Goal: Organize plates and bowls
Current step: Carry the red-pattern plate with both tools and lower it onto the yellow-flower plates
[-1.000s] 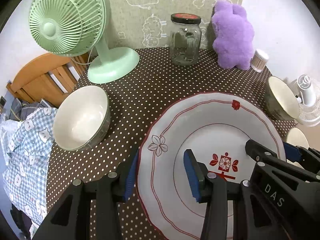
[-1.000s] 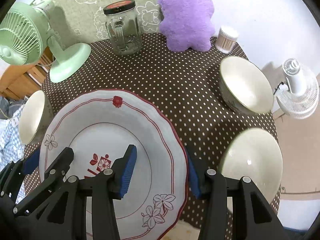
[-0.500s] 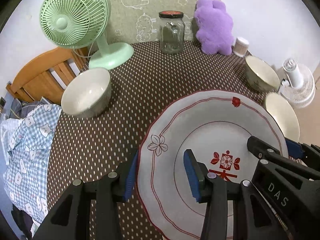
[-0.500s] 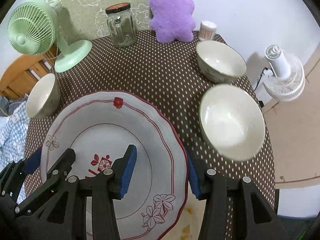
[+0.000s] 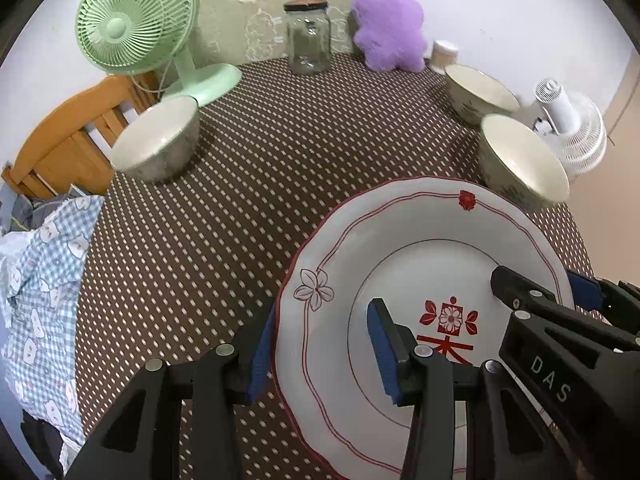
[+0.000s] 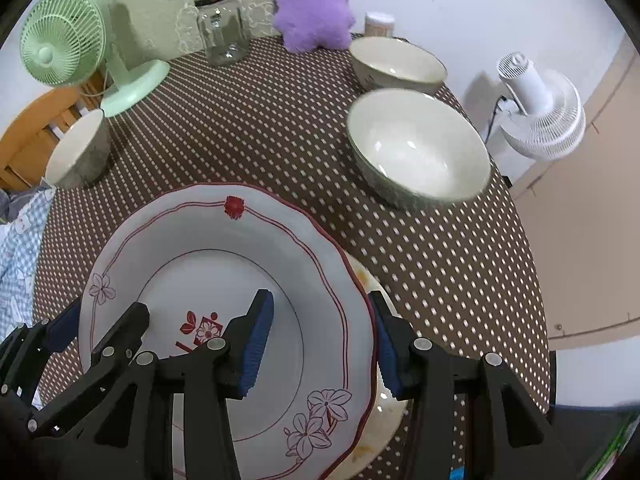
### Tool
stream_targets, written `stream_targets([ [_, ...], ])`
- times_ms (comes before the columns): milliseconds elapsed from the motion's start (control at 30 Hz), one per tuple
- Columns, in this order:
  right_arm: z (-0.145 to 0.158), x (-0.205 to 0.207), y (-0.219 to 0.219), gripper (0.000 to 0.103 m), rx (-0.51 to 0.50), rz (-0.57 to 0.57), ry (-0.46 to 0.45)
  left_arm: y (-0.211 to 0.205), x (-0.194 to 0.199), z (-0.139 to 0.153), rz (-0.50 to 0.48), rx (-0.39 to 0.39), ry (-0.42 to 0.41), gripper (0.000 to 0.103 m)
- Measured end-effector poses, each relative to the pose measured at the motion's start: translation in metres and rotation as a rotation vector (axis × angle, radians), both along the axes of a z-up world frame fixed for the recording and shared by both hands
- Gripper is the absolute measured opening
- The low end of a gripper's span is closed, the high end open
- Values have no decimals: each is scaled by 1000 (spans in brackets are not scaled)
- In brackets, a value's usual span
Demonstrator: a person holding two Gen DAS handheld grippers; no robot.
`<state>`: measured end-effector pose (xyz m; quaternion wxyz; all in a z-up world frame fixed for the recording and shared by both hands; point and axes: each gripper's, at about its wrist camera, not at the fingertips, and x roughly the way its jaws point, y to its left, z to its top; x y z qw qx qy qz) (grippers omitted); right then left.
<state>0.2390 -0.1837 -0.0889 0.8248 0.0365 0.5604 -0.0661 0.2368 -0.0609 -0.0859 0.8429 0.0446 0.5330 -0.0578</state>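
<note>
Open cloth (image 5: 256,184) mid-table; bowls (image 6: 416,152) right, bowl (image 5: 156,140) left, jar (image 5: 308,36) at back.

The red-trimmed plate (image 6: 224,264) covers most of a stained plate (image 6: 384,412) beneath it, only an edge peeking out. The near bowl (image 5: 520,160) is blurred in the left view. The white fan (image 5: 572,136) is partly behind it.

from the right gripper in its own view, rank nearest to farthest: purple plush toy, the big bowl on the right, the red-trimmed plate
1. Red-trimmed plate: the right gripper has its fingers on either side of the plate's right rim.
2. Big bowl: ahead, to the right, on the table.
3. Purple plush toy: at the table's far edge, by the wall.
</note>
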Motion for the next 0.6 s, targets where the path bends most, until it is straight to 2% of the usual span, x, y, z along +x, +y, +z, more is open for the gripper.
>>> stream_targets([
  [333, -15, -24, -14, 51, -27, -14, 30, -17, -19, -20, -35, -4, 47, 45],
  [600, -24, -27, -25, 51, -20, -31, 52, -33, -23, -22, -65, 38, 21, 45],
])
